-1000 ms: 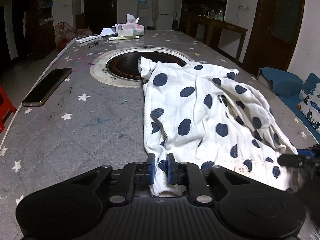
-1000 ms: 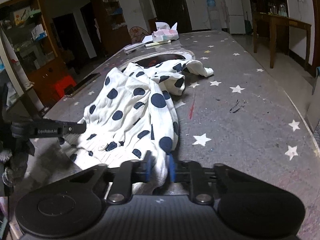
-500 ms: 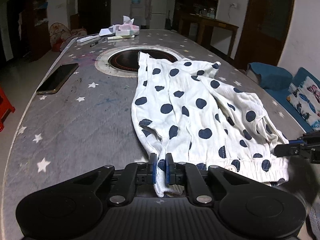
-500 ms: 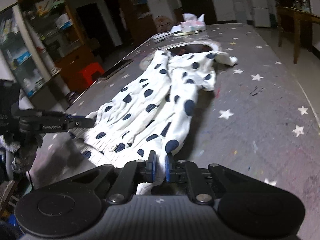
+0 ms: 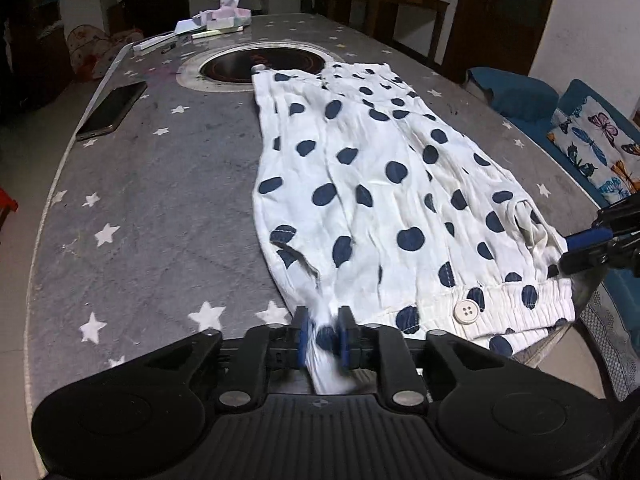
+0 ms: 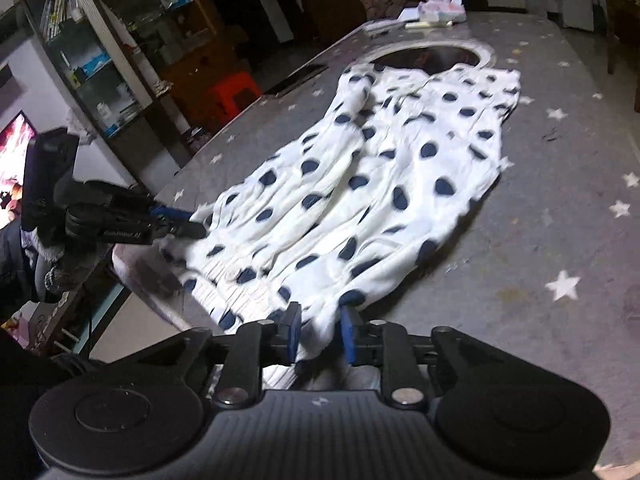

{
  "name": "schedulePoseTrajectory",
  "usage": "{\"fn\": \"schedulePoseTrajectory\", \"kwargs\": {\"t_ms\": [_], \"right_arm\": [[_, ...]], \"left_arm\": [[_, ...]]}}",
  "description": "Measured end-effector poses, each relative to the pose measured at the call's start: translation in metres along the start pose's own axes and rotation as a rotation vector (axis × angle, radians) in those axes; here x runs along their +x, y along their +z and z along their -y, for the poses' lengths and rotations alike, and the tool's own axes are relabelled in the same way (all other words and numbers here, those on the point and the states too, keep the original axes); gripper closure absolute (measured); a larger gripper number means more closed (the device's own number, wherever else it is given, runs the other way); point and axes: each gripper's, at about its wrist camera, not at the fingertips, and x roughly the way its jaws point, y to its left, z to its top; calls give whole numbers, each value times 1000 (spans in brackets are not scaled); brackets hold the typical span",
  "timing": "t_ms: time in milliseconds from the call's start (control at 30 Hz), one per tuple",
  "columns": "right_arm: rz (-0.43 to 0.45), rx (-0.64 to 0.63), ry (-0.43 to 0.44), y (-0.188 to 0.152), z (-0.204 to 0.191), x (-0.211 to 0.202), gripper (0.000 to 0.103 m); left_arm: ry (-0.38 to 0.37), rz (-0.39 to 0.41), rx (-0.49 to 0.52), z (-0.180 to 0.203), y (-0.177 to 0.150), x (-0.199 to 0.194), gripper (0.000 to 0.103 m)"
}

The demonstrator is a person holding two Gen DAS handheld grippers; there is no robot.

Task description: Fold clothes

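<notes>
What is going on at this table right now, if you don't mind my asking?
A person is folding clothes with a handheld gripper in each hand. The left gripper and the right gripper each pinch the waistband end of a white polka-dot garment, one at each corner. The garment lies stretched lengthwise on the star-patterned table, its far end at the round cooktop. No fold is made yet. A phone lies aside.

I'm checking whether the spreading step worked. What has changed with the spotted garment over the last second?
The polka-dot garment was bunched over the round cooktop a second ago; it has been drawn back toward the near table edge and now lies stretched out flat. The left claw and right claw each stayed shut on a waistband corner throughout. The phone and the tissue box have not moved.
</notes>
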Motion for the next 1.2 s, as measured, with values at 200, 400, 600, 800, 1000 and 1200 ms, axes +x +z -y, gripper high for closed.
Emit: {"fn": "schedulePoseTrajectory", "kwargs": {"t_ms": [200, 400, 600, 800, 1000, 1200], "right_arm": [[72, -35, -99, 30, 16, -13, 72], [129, -36, -213, 78, 50, 7, 72], [143, 3, -298, 133, 95, 49, 72], [146, 23, -355, 178, 129, 88, 72], [149, 52, -392, 215, 162, 122, 72], [139, 85, -430, 234, 189, 155, 72]], "left_arm": [[55, 20, 23, -7, 9, -10, 72], [105, 47, -1, -22, 28, -5, 68], [138, 50, -12, -28, 49, 16, 63], [157, 53, -42, -34, 71, 38, 61], [144, 56, -69, -31, 86, 59, 61], [141, 37, -70, -30, 93, 75, 61]]}}
